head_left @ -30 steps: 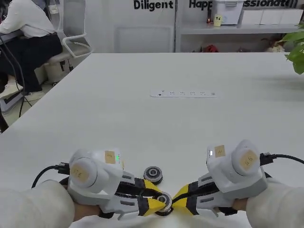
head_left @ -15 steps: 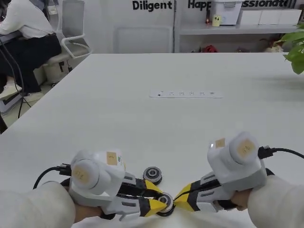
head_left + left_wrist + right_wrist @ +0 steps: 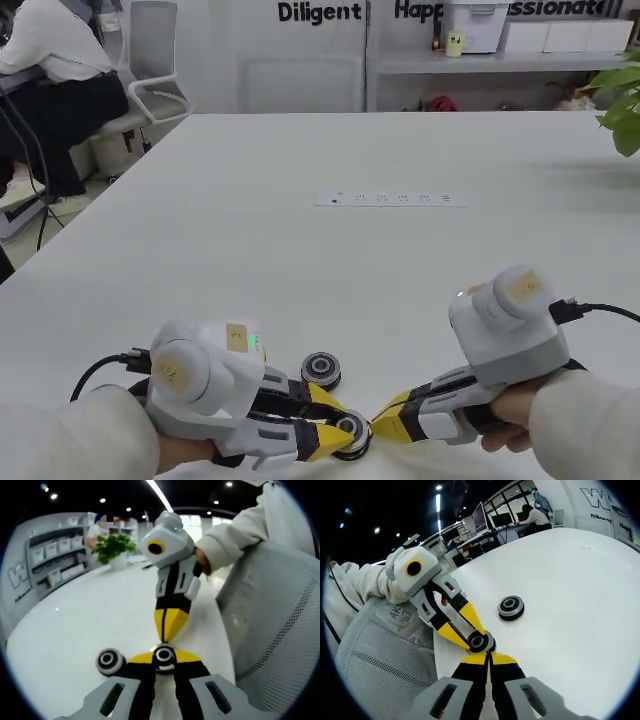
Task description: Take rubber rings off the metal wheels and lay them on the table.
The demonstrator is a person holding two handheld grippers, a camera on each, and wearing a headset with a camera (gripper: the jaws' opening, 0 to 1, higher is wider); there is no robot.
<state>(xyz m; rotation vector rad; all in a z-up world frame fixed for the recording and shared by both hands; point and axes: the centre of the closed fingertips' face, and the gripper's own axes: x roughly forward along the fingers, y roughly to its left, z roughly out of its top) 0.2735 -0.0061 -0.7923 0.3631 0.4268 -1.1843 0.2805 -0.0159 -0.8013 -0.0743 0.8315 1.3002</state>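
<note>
I count 2 metal wheels: my left gripper (image 3: 335,426) pinches the held wheel (image 3: 351,430); the second wheel (image 3: 321,367) lies at its 11 o'clock. My right gripper (image 3: 384,418) has its jaws pressed together.

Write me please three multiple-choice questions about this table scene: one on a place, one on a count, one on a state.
1. Where does the loose black-rimmed round metal wheel lie?
A) on the floor
B) on a chair
C) on the white table, beside the left gripper

2. How many such wheels are on the table?
A) one
B) two
C) four

3. What is the left gripper's state?
A) shut on a wheel
B) wide open, holding nothing
C) shut on a cable

Answers:
1 C: it rests on bare tabletop next to that gripper.
2 B: there is the loose one plus the held wheel.
3 A: its yellow-tipped jaws clamp the held wheel.
</note>
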